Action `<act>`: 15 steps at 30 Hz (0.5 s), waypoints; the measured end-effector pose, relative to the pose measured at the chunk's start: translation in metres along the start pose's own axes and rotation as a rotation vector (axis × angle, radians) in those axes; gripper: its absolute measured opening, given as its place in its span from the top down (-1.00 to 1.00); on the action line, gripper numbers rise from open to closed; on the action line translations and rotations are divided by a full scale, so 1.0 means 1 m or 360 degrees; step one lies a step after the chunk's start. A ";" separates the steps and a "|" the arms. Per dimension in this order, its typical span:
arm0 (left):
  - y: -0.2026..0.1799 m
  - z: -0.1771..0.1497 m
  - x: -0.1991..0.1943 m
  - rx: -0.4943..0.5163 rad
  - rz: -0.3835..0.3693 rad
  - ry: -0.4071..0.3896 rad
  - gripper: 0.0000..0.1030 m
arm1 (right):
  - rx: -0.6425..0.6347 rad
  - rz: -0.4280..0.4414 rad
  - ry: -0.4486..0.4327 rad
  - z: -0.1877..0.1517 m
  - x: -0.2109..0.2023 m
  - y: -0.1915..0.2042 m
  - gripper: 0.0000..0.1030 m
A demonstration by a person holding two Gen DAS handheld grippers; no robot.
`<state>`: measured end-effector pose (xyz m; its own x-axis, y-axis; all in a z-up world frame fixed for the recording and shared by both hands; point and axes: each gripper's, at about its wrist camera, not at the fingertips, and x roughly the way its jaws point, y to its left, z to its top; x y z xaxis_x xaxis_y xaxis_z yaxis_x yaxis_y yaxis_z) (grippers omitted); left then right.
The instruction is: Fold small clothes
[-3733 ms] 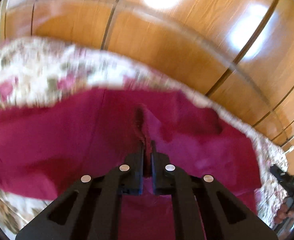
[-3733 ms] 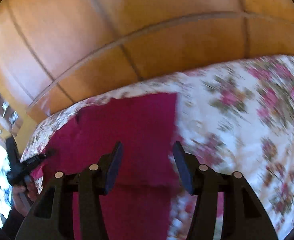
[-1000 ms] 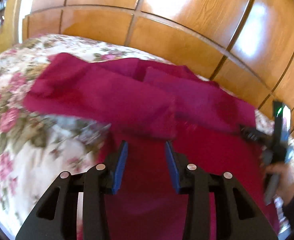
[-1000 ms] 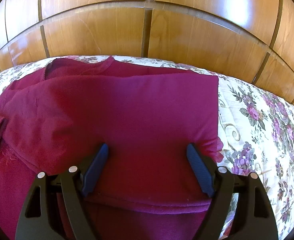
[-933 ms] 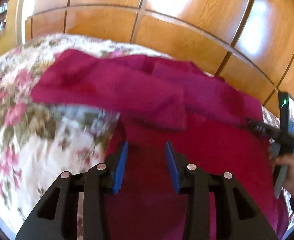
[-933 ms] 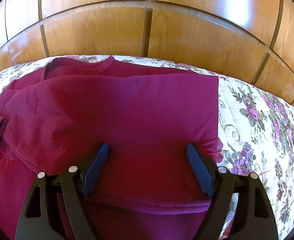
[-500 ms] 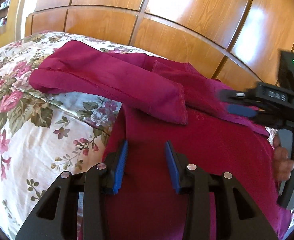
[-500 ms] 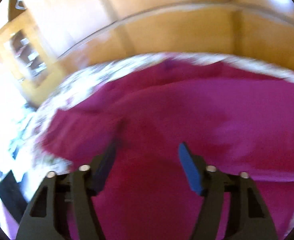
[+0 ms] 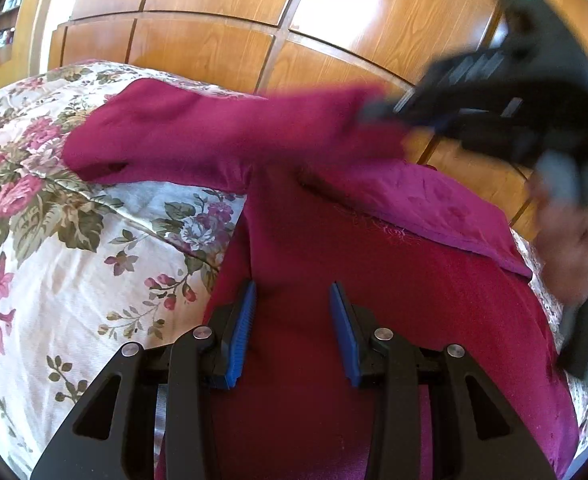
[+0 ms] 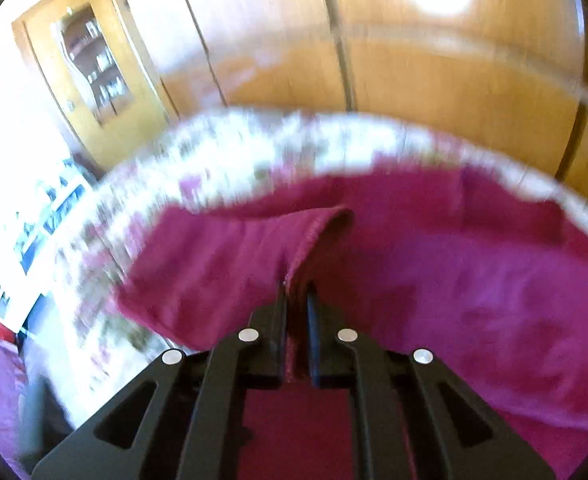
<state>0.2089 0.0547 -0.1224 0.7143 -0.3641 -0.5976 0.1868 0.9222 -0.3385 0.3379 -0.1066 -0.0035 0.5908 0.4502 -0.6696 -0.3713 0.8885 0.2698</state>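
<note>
A dark red long-sleeved top [image 9: 373, 280] lies on a floral bedspread [image 9: 54, 248]. My left gripper [image 9: 293, 300] is open and empty, hovering over the top's body near its left side edge. In the left wrist view my right gripper [image 9: 377, 114] is blurred at the upper right, holding the cuff end of the left sleeve [image 9: 198, 140] lifted off the bed. In the right wrist view my right gripper [image 10: 295, 292] is shut on the sleeve's hemmed edge [image 10: 313, 236], with the top's body [image 10: 473, 280] beyond.
A glossy wooden panelled wall [image 9: 234, 32] stands right behind the bed. A wooden glass-front cabinet [image 10: 90, 68] and shelves are at the left in the right wrist view. The bedspread's bare part lies left of the top.
My right gripper swung left across the top, closed on the left sleeve's cuff and lifted it, stretching the sleeve rightward. My left gripper stayed open over the body, nearly still.
</note>
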 end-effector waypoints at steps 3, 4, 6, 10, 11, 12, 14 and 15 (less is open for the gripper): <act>-0.003 -0.002 -0.001 0.0006 0.0009 0.0001 0.27 | 0.0034 -0.0048 -0.0156 0.020 -0.037 -0.013 0.86; -0.004 -0.002 -0.001 0.0008 0.0012 0.0002 0.27 | 0.0051 -0.0073 -0.0193 0.023 -0.047 -0.020 0.86; -0.004 -0.001 0.000 0.0014 0.0024 0.0005 0.27 | 0.0108 -0.0149 -0.0267 0.031 -0.067 -0.041 0.86; -0.006 0.001 0.001 0.0023 0.0039 0.0009 0.27 | 0.0256 -0.0278 -0.0335 0.025 -0.095 -0.088 0.85; -0.006 0.002 0.001 0.0025 0.0042 0.0009 0.27 | 0.0280 -0.0304 -0.0341 0.025 -0.097 -0.097 0.86; -0.007 0.002 0.002 0.0030 0.0048 0.0010 0.27 | 0.0315 -0.0343 -0.0344 0.020 -0.103 -0.109 0.86; -0.007 0.002 0.002 0.0034 0.0053 0.0011 0.27 | 0.0391 -0.0404 -0.0329 0.010 -0.107 -0.134 0.86; -0.008 0.002 0.002 0.0036 0.0055 0.0012 0.27 | 0.0428 -0.0436 -0.0312 0.003 -0.107 -0.145 0.86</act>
<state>0.2098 0.0472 -0.1196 0.7158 -0.3327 -0.6140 0.1774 0.9370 -0.3008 0.3308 -0.2833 0.0309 0.7763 0.1797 -0.6042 0.0028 0.9575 0.2884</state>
